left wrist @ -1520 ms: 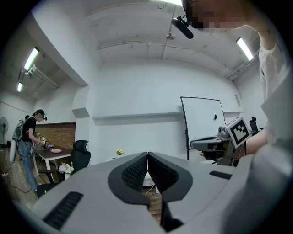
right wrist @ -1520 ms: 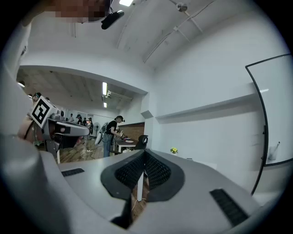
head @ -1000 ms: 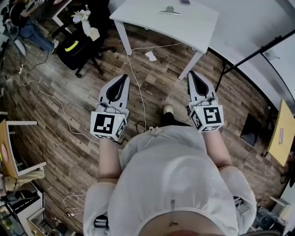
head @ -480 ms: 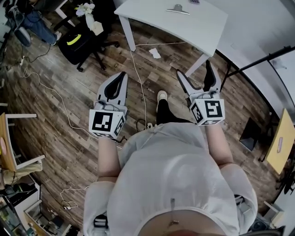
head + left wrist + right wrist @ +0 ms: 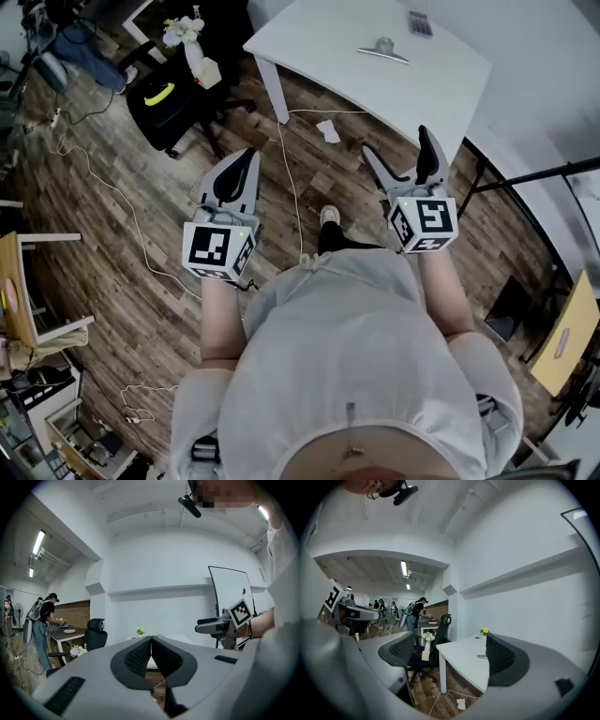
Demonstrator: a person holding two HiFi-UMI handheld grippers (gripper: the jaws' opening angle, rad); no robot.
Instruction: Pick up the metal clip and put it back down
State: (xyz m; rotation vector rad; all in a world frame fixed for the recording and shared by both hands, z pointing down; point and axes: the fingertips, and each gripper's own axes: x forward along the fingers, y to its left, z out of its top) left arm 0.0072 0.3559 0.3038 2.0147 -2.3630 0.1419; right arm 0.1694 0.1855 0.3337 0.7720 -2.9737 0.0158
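A silvery metal clip, a wide flat bar with a rounded loop handle rising from its middle, lies on the far part of a white rectangular desk. It sits alone on bare desktop, with a small dark flat object further off toward the far right corner. In the right gripper view the clip shows as a thin grey sliver near the right edge of the desk, with a small yellow flower beyond it. Both grippers are held above the wooden plank floor, near the person and well apart from the clip. The left gripper has its jaws pressed together with nothing between them; its own view shows the ribbed black pads meeting along a straight seam. The right gripper, just beside the near right corner of the desk, has its jaws spread wide and empty, and in its own view the desk and clip appear far off in the gap between them. A black office chair stands to the left of the desk, and a crumpled white scrap and a white cable lie on the floor below it.
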